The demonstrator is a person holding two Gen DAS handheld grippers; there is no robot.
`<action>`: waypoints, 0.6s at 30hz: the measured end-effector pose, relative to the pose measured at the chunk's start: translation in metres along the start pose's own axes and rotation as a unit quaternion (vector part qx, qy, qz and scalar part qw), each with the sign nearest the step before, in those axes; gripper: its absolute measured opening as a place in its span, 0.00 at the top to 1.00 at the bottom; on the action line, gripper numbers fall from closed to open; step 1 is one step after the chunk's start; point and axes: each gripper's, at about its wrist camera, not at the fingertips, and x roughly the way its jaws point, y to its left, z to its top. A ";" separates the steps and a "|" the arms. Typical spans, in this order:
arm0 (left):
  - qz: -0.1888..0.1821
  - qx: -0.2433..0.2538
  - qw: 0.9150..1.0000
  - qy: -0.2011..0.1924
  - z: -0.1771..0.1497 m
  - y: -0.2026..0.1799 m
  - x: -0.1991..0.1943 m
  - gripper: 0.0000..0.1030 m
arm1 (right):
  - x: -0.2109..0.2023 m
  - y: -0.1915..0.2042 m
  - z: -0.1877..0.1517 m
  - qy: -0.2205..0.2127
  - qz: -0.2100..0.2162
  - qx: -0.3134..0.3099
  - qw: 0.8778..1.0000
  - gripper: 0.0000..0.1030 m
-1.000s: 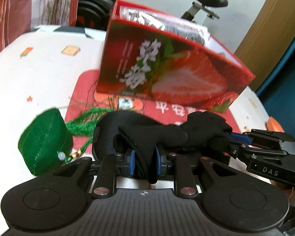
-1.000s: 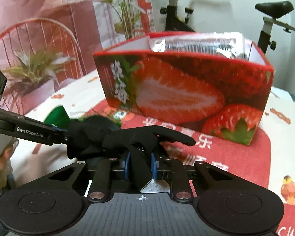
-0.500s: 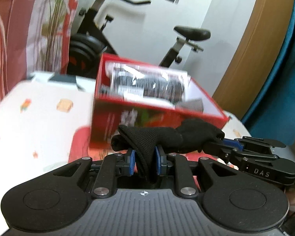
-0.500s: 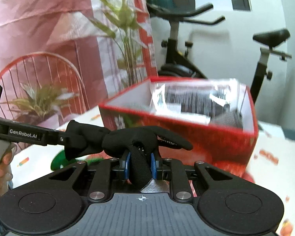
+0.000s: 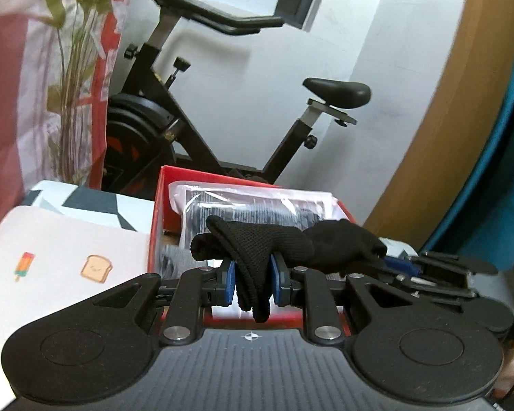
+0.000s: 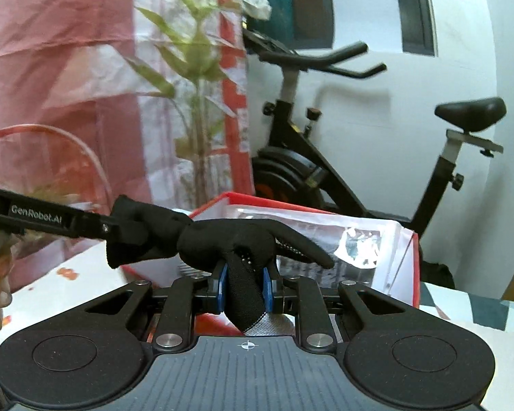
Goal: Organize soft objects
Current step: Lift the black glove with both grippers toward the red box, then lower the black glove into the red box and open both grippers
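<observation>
Both grippers hold one black glove (image 5: 284, 246), stretched between them. My left gripper (image 5: 253, 282) is shut on one end. My right gripper (image 6: 243, 286) is shut on the other end (image 6: 243, 250). The glove hangs in the air just above the near rim of the red strawberry box (image 5: 157, 212). The box (image 6: 413, 267) is open at the top and holds a clear plastic packet of dark fabric (image 5: 250, 209). The right gripper's fingers (image 5: 438, 270) show at the right of the left wrist view.
The box stands on a white table (image 5: 51, 257) with small printed pictures. An exercise bike (image 6: 325, 157) stands behind the table by the white wall. A pink and red curtain with a plant print (image 6: 85, 85) hangs at the left.
Both grippers have lifted the glove from the table mat up to above the box rim. The green pouch and the mat have dropped out of view.
</observation>
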 end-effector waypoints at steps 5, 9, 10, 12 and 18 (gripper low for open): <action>0.004 -0.006 1.000 0.025 0.022 0.010 0.045 0.79 | 0.040 -0.017 0.005 0.031 -0.025 0.007 0.999 0.82; 0.016 0.009 0.998 0.058 0.030 0.014 0.082 0.79 | 0.068 -0.031 0.005 0.061 -0.040 0.023 0.997 0.82; 0.020 0.009 0.998 0.066 0.030 0.016 0.090 0.79 | 0.075 -0.035 0.004 0.069 -0.043 0.028 0.996 0.82; 0.025 0.010 0.996 0.079 0.030 0.018 0.103 0.79 | 0.084 -0.039 0.001 0.081 -0.049 0.031 0.995 0.82; 0.034 0.023 0.994 0.102 0.029 0.022 0.129 0.78 | 0.104 -0.046 -0.003 0.113 -0.067 0.030 0.991 0.81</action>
